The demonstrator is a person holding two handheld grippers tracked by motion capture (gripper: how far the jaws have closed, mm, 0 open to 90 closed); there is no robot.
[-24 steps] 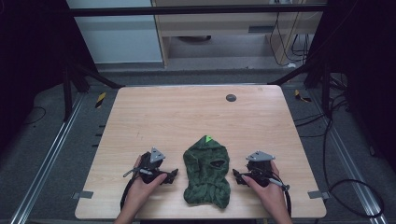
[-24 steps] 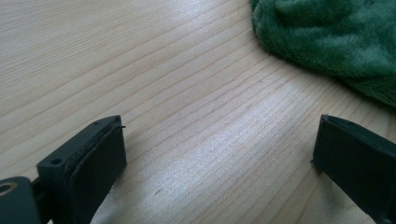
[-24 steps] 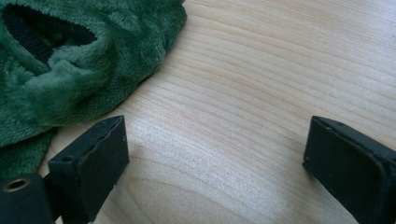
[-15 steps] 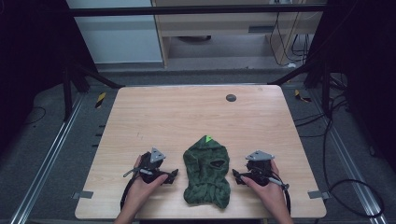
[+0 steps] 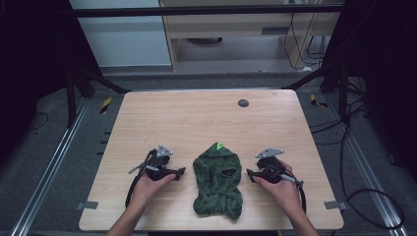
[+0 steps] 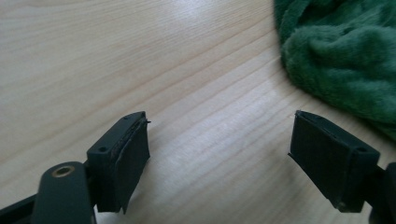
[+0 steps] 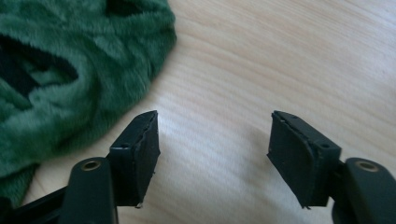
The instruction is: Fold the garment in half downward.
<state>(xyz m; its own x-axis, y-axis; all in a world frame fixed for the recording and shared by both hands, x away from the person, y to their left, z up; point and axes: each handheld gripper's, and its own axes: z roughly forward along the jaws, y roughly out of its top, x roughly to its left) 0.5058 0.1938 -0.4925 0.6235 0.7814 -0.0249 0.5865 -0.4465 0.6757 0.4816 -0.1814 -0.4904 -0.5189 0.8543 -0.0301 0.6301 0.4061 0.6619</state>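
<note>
A fuzzy green garment (image 5: pixel 218 184), crumpled, with dark openings and a bright green tip at 12 o'clock, is laid on the wooden table (image 5: pixel 196 118). It is flanked at 9 and 3 o'clock by the left gripper (image 5: pixel 181 171) and right gripper (image 5: pixel 249 172), both held with jaws spread and empty.

A pale wood-grain surface (image 5: pixel 196 118) with rounded corners stands on a grey floor (image 5: pixel 59 128). A fuzzy green hood (image 5: pixel 218 184) lies flat near the front edge, midway across, with a small bright green tip (image 5: pixel 219 146) at its far end and dark openings in its middle. A small dark round disc (image 5: pixel 243 103) sits near the far edge, well apart from the hood
</note>
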